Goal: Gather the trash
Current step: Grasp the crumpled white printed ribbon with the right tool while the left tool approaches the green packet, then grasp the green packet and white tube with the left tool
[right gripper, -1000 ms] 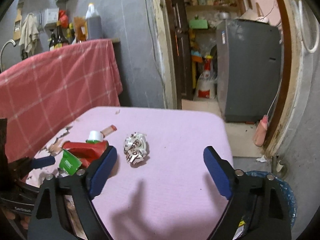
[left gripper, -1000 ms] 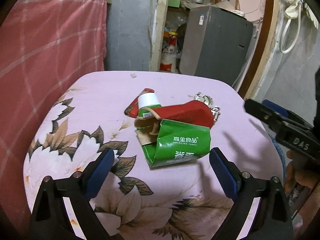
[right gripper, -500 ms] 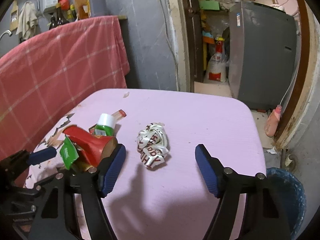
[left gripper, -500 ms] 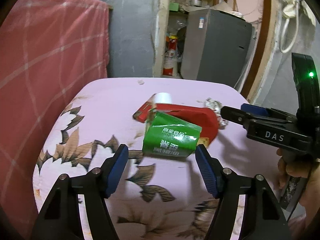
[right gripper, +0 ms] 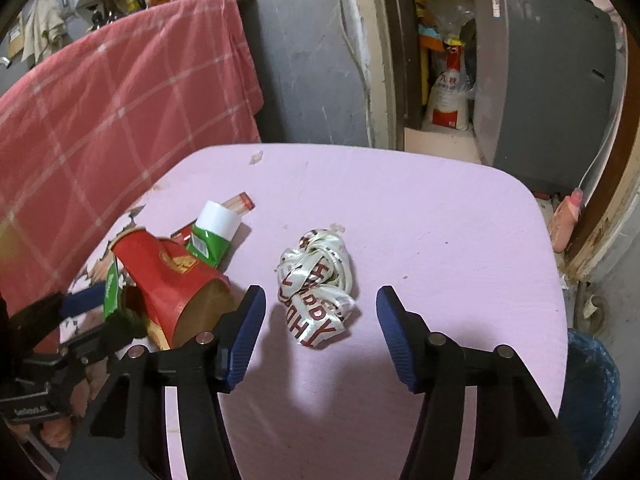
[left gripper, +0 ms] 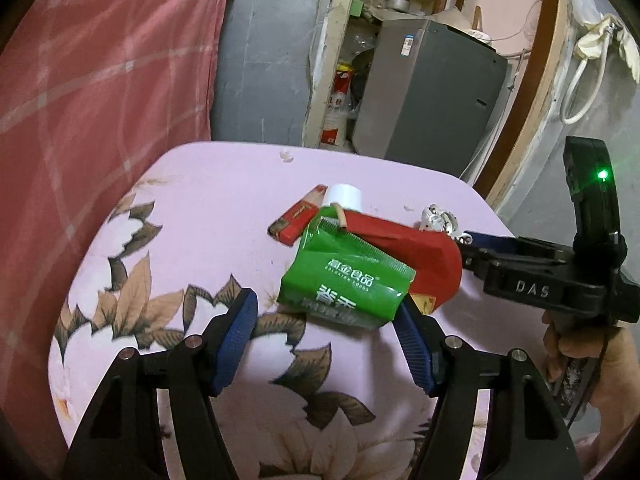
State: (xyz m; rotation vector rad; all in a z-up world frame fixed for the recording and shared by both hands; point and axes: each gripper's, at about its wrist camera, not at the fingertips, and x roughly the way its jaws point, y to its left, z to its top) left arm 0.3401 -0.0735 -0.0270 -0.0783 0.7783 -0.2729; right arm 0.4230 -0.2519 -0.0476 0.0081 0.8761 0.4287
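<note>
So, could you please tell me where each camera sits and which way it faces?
Left wrist: on the left gripper, angled down at the green packet; own fingers, right gripper and a hand show.
Right wrist: on the right gripper, angled down at the ribbon; own fingers show.
Shared: red cup, table.

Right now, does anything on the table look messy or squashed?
Yes. A red paper cup lies tipped on its side, piled with a crumpled green packet, and a ribbon sits scrunched into a wad beside them.
</note>
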